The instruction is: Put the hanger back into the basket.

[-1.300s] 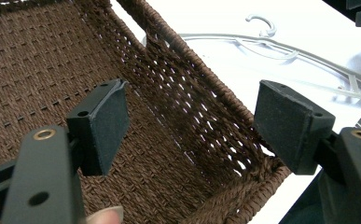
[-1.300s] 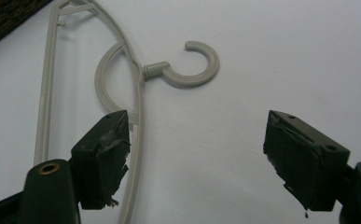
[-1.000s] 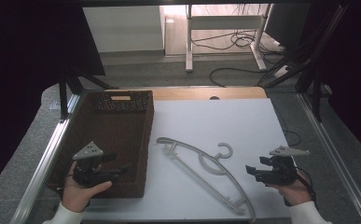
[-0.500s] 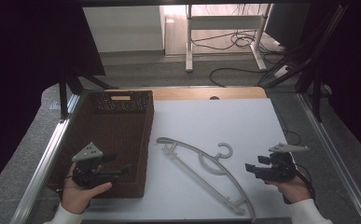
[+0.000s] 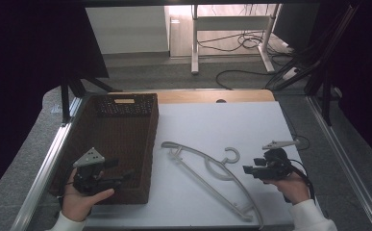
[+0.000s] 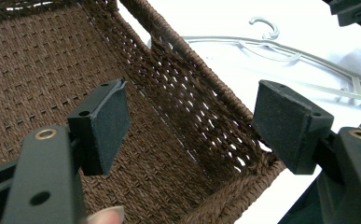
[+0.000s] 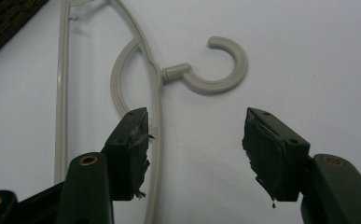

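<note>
A beige plastic hanger (image 5: 207,168) lies flat on the white table, with its hook (image 5: 231,155) pointing right. My right gripper (image 5: 252,165) hovers just right of the hook, aimed left at it. In the right gripper view its jaws (image 7: 194,140) stand apart and have just been closing, with only bare table between them. The hook (image 7: 229,70) lies ahead of them, and the hanger's arm (image 7: 156,93) runs past the left pad. A brown woven basket (image 5: 152,139) sits at the left. My left gripper (image 5: 120,169) is open over its near right corner (image 6: 243,182), holding nothing.
The table (image 5: 222,120) has metal rails along its left and right edges. The basket's far wall carries a pale label (image 5: 124,101). Beyond the table are desk legs and cables (image 5: 241,43) on the floor. Dark panels stand at both sides.
My right gripper has moved left toward the hanger's hook and its jaws have narrowed. The left gripper and the hanger have stayed put.
</note>
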The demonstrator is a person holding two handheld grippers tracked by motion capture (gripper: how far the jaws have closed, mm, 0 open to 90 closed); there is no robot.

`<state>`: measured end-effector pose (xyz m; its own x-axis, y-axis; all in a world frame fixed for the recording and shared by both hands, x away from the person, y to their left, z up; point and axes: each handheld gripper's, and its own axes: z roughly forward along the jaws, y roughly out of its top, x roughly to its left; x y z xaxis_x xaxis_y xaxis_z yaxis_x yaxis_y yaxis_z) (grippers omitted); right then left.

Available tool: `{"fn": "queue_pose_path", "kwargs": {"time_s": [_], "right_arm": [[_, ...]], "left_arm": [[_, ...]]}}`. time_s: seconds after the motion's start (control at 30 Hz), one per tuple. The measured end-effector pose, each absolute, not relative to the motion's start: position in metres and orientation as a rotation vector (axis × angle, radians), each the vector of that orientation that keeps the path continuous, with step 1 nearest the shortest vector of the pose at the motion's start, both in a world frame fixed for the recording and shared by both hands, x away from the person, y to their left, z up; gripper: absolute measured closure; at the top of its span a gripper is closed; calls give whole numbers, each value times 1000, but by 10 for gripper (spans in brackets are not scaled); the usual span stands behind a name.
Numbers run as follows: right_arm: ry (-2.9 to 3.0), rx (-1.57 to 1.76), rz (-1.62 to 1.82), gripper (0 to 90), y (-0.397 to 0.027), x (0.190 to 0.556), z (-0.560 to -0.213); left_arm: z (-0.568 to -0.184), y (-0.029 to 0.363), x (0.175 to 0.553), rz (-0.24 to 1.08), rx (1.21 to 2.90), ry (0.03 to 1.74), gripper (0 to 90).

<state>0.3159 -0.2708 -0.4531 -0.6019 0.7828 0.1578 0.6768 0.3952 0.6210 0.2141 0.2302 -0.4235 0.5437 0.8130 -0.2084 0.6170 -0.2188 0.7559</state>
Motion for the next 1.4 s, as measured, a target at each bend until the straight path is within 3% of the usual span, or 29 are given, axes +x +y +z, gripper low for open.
{"fn": "queue_pose_path", "kwargs": {"time_s": [0.53,1.4], "right_arm": [[2614,1335,868,451,-235,346,-463],[2670,1262,687,497,-202,354,-487]], "left_arm": [[-421,234,212,307,1912,1174,267],[-425,232,213,303,1924,1179,269]]}}
